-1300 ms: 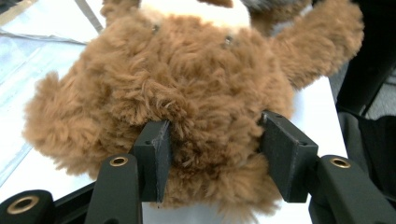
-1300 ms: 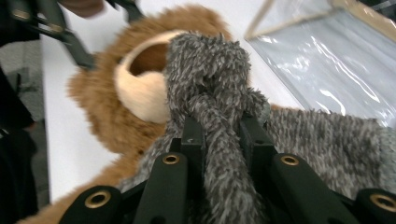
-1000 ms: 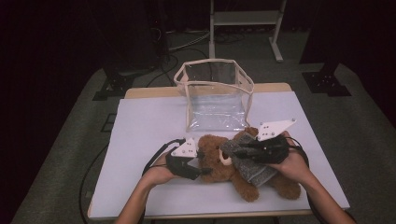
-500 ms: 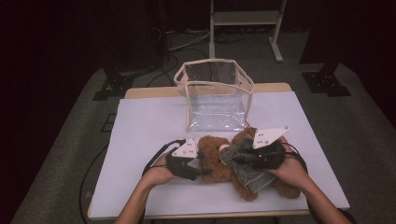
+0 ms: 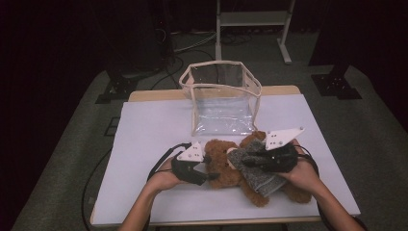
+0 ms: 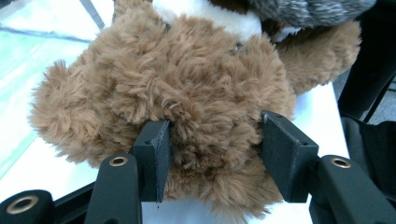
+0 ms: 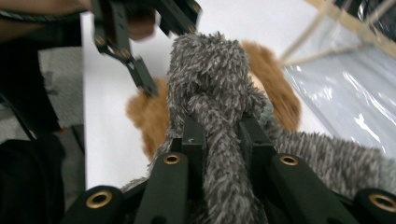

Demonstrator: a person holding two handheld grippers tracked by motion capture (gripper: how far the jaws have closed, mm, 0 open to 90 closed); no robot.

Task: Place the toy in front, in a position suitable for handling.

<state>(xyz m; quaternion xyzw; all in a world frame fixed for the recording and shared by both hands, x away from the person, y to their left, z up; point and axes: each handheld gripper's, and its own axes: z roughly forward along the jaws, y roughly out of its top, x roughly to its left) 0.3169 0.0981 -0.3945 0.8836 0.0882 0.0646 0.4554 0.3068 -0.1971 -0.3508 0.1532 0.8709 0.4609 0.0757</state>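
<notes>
Left gripper (image 5: 208, 174): held in the person's left hand at the near left of the table; its two black jaws press into the brown fur of the teddy bear's head (image 6: 177, 88), one on each side, clamped on it.
Right gripper (image 5: 245, 161): held in the person's right hand, pointing leftward across the bear; its jaws are pinched nearly together on a bunched fold of the grey knitted garment (image 7: 219, 93).
Teddy bear (image 5: 226, 166): brown plush toy lying on the white table (image 5: 144, 125), near the front edge, between the two hands.
Bear's long axis: runs roughly left to right across the table, head toward the left gripper, legs toward the right hand and slightly nearer the person.
Grey garment (image 5: 257, 175): fuzzy grey cloth over the bear's middle; it looks like a small sweater, though the fold hides its shape.
Which way the work lies: the garment's gathered edge sits just beside the head, on the right gripper's side, so the head is to the left of that gripper's tips.
Nearer hand: the right one is on the cloth; the left one only steadies the head.
Likely next move: drawing the cloth along the bear's length, toward or away from the head.
Clear bag (image 5: 222, 98): see-through pouch with pale trim, standing open farther back, just behind the bear.
Floor: dark, with cables and stand feet.
</notes>
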